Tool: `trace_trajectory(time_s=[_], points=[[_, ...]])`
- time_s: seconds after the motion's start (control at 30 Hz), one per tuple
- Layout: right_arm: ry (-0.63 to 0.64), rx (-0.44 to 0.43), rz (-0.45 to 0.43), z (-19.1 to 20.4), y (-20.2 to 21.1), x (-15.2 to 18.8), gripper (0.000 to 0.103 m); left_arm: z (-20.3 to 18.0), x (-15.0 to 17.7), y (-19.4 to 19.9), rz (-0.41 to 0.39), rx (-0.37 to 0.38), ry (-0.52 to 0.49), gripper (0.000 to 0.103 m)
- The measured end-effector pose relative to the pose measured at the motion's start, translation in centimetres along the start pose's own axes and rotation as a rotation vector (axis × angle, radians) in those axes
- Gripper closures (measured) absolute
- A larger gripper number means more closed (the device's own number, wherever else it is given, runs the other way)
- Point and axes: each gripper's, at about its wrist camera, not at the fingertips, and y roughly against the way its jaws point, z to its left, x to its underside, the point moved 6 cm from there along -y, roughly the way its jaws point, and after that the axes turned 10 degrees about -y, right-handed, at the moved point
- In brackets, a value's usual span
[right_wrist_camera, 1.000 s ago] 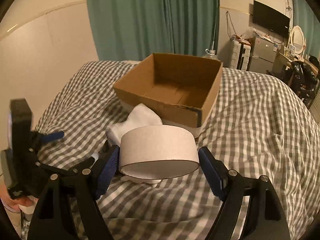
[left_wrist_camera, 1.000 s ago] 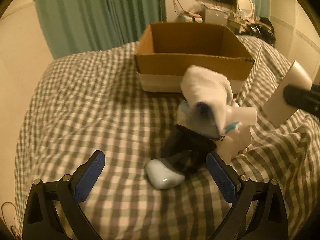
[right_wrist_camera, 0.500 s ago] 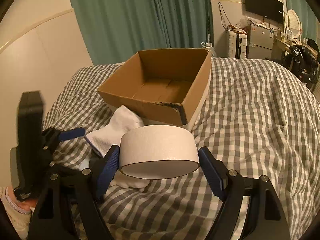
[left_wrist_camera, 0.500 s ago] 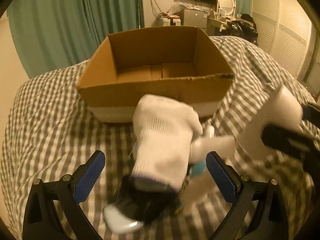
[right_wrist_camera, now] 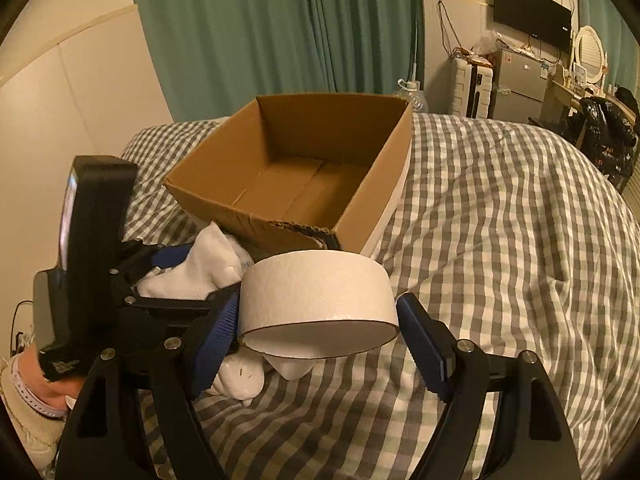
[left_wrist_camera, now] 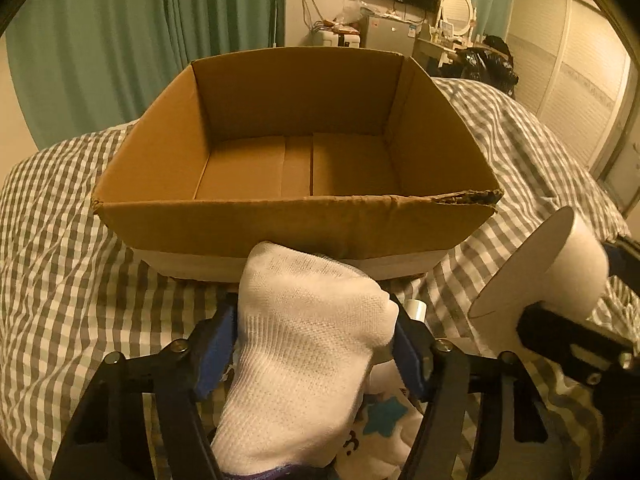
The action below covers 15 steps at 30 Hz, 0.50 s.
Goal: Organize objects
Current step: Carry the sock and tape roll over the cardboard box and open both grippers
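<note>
An open, empty cardboard box (left_wrist_camera: pixel 296 216) sits on the checked bed; it also shows in the right wrist view (right_wrist_camera: pixel 304 184). My left gripper (left_wrist_camera: pixel 316 340) is shut on a white sock (left_wrist_camera: pixel 304 360) and holds it just in front of the box's near wall. The sock and left gripper show in the right wrist view (right_wrist_camera: pixel 196 268). My right gripper (right_wrist_camera: pixel 320 320) is shut on a white tape roll (right_wrist_camera: pixel 316 296), held above the bed to the right of the left gripper; the roll shows in the left wrist view (left_wrist_camera: pixel 540 276).
A small heap of white items (right_wrist_camera: pixel 244 376) lies on the bed under the grippers, one with a teal star print (left_wrist_camera: pixel 384 420). Checked bedding (right_wrist_camera: pixel 500 260) stretches to the right. Green curtains (left_wrist_camera: pixel 120 40) and furniture stand behind the bed.
My left gripper closed on the white sock and lifted it toward the box. The box has grown larger in both views as both grippers moved closer to it.
</note>
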Motion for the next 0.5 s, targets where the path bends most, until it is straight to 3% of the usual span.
trace_trajectory(time_s=[0.2, 0.5], points=[[0.010, 0.024, -0.008, 0.4, 0.6, 0.0, 0.024, 0.1, 0.3, 1.7, 0.008, -0.024, -0.007, 0.037], [0.036, 0.050, -0.061, 2.3, 3.9, -1.1, 0.024, 1.1, -0.3, 7.0, -0.063, -0.084, -0.013, 0.037]])
